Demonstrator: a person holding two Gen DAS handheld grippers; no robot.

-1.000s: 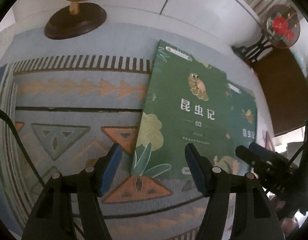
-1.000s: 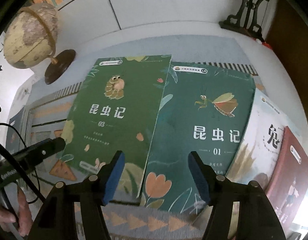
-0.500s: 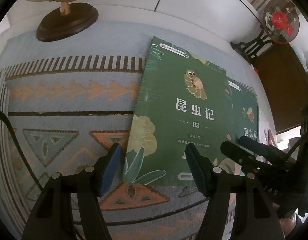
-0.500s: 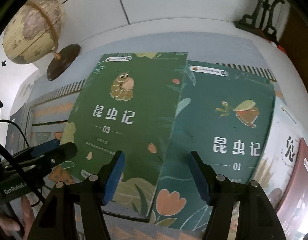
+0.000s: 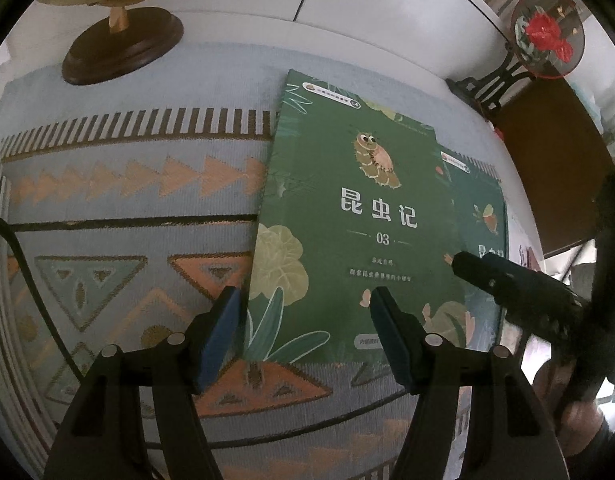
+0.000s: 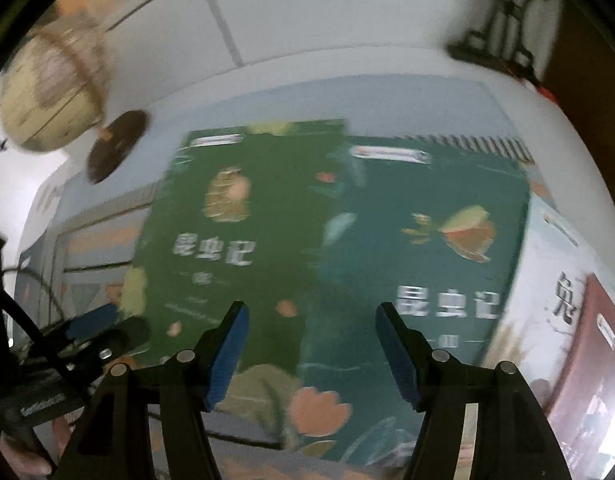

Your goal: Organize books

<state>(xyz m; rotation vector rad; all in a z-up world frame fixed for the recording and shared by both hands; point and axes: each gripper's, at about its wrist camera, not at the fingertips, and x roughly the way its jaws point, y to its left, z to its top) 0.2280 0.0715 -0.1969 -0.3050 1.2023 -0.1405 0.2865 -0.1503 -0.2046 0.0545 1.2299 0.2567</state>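
On the pale blue woven cloth with triangle patterns (image 5: 127, 208) the green paperback numbered 03 (image 5: 359, 216) lies flat, its right edge overlapping the darker teal paperback numbered 01 (image 6: 427, 248). Right of that lie a white-covered book (image 6: 547, 264), then a dark red book (image 6: 595, 344). Behind and left of the books stands the cream globe on its round dark wooden base (image 5: 123, 48).

The green book (image 5: 359, 216) marked 03 (caterpillar drawing on the cover) lies flat, face up, on the patterned mat. Its right edge overlaps the teal book (image 6: 427, 264) marked 01, also flat and face up. Right of these lie a white book (image 6: 547, 280) and a dark red book (image 6: 591, 352), overlapping.
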